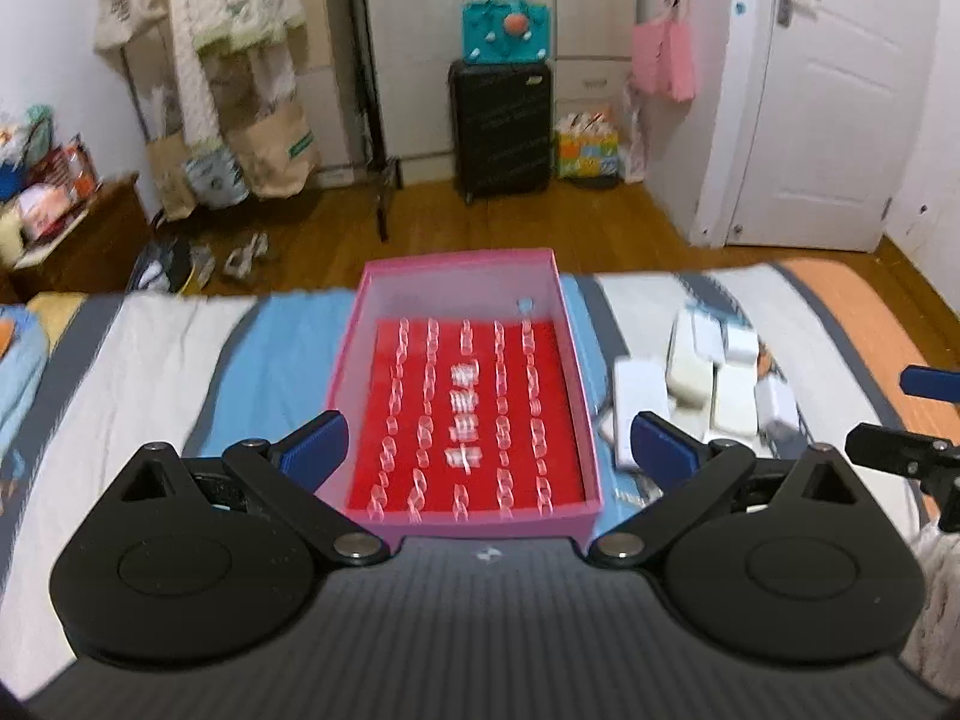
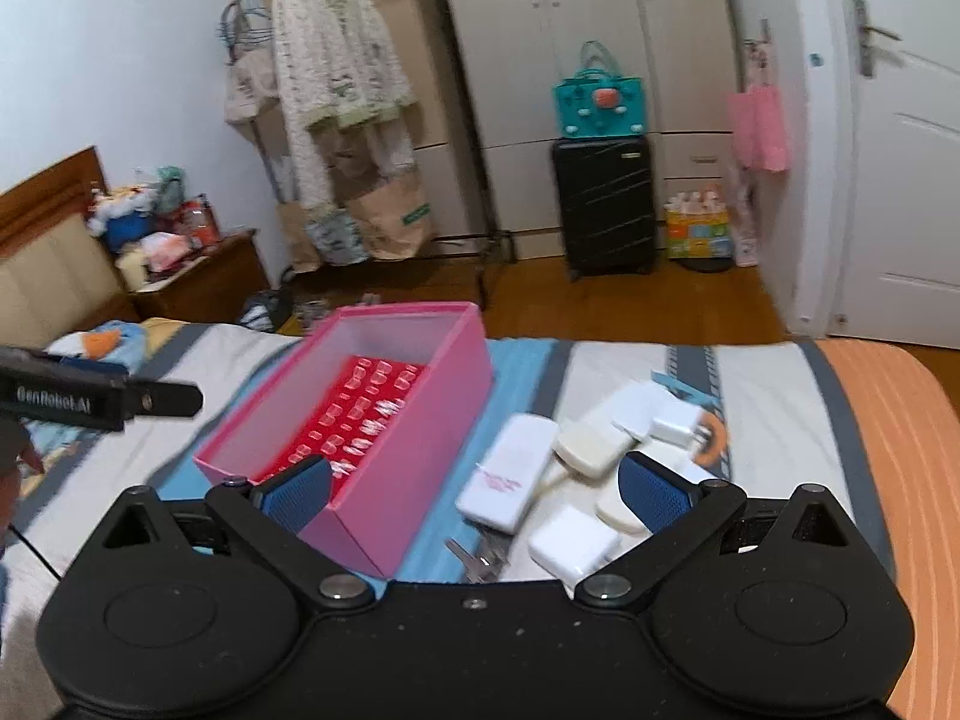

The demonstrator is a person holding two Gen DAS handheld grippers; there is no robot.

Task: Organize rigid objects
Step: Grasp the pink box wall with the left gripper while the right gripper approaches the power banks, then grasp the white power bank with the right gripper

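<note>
A pink box (image 1: pixel 576 360) with a red patterned floor sits on the bed, open and holding nothing loose. It also shows in the right wrist view (image 2: pixel 420 438). My left gripper (image 1: pixel 489 450) is open and empty, its fingers straddling the box's near end. A pile of white chargers and power banks (image 1: pixel 714 378) lies right of the box. In the right wrist view the pile (image 2: pixel 594 468) lies ahead, with a long white power bank (image 2: pixel 507 477) nearest the box. My right gripper (image 2: pixel 474 489) is open and empty above that power bank.
The bed has a striped sheet (image 1: pixel 180 372) with an orange edge (image 2: pixel 900 480) at the right. Keys (image 2: pixel 477 561) lie near the power bank. Beyond the bed are a black suitcase (image 1: pixel 501 126), a clothes rack (image 2: pixel 336 120) and a white door (image 1: pixel 834 96).
</note>
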